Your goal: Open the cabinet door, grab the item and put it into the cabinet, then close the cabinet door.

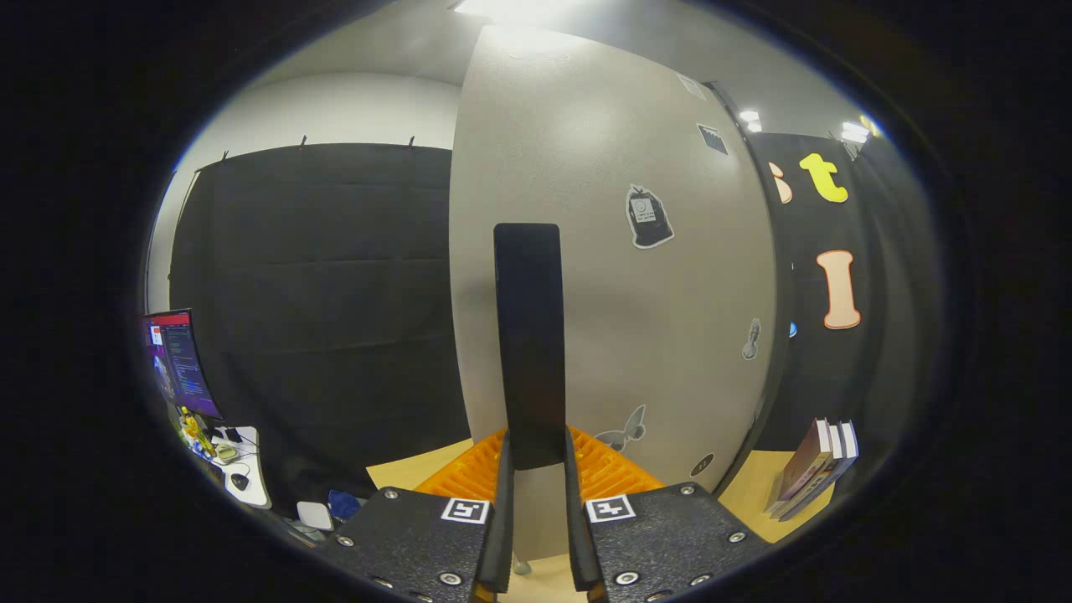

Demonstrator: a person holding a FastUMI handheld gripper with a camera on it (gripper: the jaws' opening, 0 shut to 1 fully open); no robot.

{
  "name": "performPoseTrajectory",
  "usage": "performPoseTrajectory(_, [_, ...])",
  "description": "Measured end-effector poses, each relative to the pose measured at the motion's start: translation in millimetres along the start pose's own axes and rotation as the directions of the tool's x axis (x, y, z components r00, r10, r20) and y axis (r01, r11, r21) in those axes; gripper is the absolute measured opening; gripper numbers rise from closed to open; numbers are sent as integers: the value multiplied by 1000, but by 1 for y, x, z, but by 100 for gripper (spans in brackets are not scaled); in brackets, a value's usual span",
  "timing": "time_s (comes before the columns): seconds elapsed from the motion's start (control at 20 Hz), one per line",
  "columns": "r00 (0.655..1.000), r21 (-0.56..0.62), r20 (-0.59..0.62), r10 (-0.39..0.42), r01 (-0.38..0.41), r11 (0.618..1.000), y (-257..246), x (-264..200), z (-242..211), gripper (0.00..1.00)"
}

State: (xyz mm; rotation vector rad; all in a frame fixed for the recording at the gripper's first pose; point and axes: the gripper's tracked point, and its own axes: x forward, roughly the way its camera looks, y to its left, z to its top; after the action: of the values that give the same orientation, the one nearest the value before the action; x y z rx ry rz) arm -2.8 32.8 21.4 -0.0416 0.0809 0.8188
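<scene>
A tall pale grey cabinet door (611,335) with a few stickers stands right in front of me. A long black vertical handle (528,318) runs down its face. My gripper (537,437) is shut on the lower end of that handle, one finger pressing on each side. The door's left edge stands free against the dark booth wall. To the right of the door, a few books (814,469) lean together on a light wooden tabletop (749,494). The cabinet's inside is hidden behind the door.
Off to the left, a lit monitor (177,362) stands on a white desk (249,481) with a mouse and small clutter. Black cloth walls close the booth behind and to the right of the door.
</scene>
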Motion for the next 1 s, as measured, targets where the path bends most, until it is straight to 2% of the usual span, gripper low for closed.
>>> performPoseTrajectory(0.45, [999, 10, -2, -42, 42, 999, -12, -26, -2, 28])
performPoseTrajectory(0.9, [989, 90, 2, -150, 149, 985, -41, -68, -8, 30])
performPoseTrajectory(1.0, [986, 106, 3, -168, 167, 980, -48, -77, -9, 34])
